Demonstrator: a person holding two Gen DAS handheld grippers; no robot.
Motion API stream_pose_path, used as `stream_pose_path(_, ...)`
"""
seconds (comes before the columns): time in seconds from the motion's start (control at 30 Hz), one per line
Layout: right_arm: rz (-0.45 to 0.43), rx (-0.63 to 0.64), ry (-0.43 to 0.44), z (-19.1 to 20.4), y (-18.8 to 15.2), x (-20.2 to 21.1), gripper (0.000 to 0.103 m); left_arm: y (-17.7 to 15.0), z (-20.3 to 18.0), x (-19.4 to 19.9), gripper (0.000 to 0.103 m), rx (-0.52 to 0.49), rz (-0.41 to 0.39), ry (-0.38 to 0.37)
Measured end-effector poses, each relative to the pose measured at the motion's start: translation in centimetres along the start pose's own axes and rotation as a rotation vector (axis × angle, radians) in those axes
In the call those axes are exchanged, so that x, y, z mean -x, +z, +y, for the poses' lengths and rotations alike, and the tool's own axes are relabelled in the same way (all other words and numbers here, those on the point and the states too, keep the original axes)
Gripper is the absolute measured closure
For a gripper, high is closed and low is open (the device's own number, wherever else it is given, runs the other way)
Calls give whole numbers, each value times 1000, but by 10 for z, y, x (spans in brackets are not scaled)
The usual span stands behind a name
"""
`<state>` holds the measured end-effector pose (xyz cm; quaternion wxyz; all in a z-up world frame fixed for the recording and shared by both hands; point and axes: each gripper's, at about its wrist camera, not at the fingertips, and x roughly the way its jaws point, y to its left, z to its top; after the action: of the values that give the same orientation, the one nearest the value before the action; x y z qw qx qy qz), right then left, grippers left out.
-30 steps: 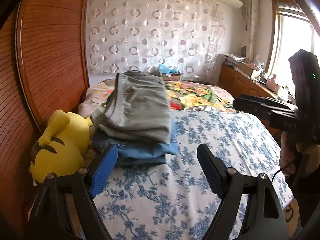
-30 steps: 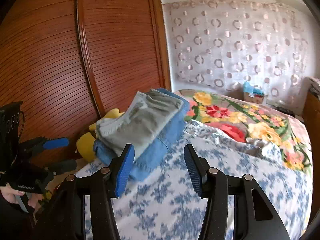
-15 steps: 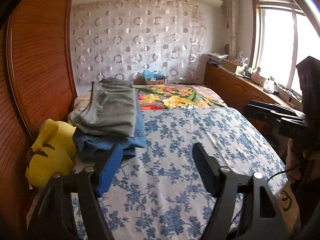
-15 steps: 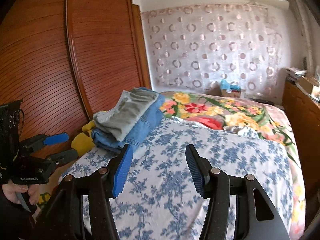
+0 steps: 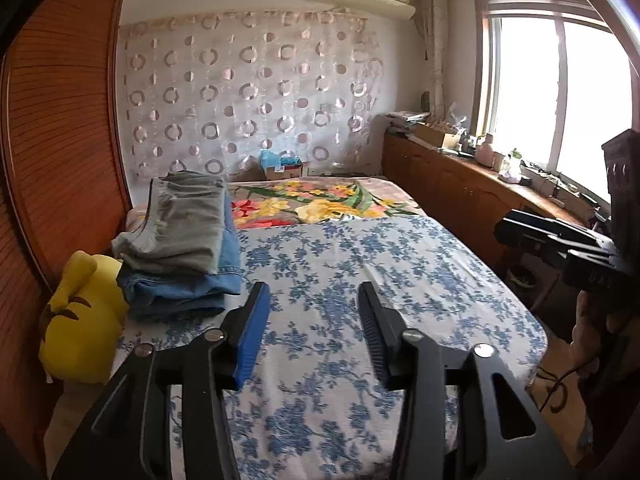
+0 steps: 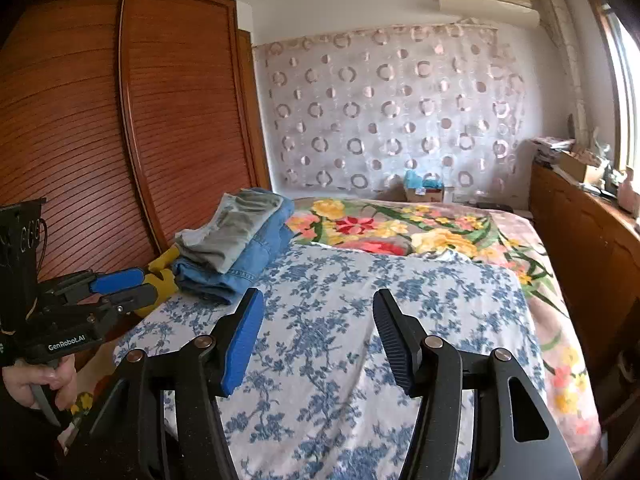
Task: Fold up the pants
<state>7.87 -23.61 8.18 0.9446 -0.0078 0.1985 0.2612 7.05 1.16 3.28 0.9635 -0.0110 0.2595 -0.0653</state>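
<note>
1. Nearest, the left gripper [image 5: 312,336] hangs over the foot of the bed with its jaws apart and nothing between them; they have just been closing, which reads to me as slack fingers after a release, not a grab
2. Likewise the right gripper [image 6: 318,338] stands apart and empty above the blue-flowered sheet [image 6: 360,320], its jaws having just been opening a little
3. Beneath both, the sheet lies bare and smooth, so I see no unfolded garment waiting on this working patch
4. Further off, at the bed's left edge, the grey pants [image 5: 188,224] lie folded flat on top of folded blue jeans [image 5: 180,292], edges roughly lined up; stacking them against the side probably keeps the middle free for the next piece
5. Just beside that stack, between it and the wooden wardrobe [image 6: 120,140], sits a yellow plush toy [image 5: 82,328], touching the jeans' lower corner
6. Beyond, a floral blanket [image 5: 320,200] covers the head of the bed
7. Judging by the neat stack and idle grippers, this fold looks finished
</note>
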Motion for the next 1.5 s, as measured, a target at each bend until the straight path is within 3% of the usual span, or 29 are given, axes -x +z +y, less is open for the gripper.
stream_pose_path(0.07, -9, -3, -12, 1, -3, 10, 41, -1, -6, 6, 44, -11, -16, -1)
stream_pose_path(0.17, -23, -13, -23, 2, -7, 21, 36, -2, -15, 13, 23, -25, -22, -12)
stream_pose_path(0.33, -36, -23, -33, 6, -16, 35, 32, -5, -26, 26, 23, -32, -35, -31)
stream_pose_path(0.4, -36, -27, -36, 5, -18, 37, 32, -6, -30, 30, 11, -35, -35, -36)
stream_pose_path(0.47, -39, -27, -45, 5, -20, 42, 31, -6, -33, 36, 9, -44, -54, -30)
stream_pose_path(0.7, -63, -47, -86, 1, -27, 52, 22, -2, -40, 51, 9, -47, -95, 24)
stream_pose_path(0.93, -86, -56, -124, 7, -30, 57, 21, -1, -42, 55, 9, -38, -85, 84)
stream_pose_path(1.5, -123, -46, -180, 21, -36, 64, 21, 4, -38, 73, 9, 13, -130, 95)
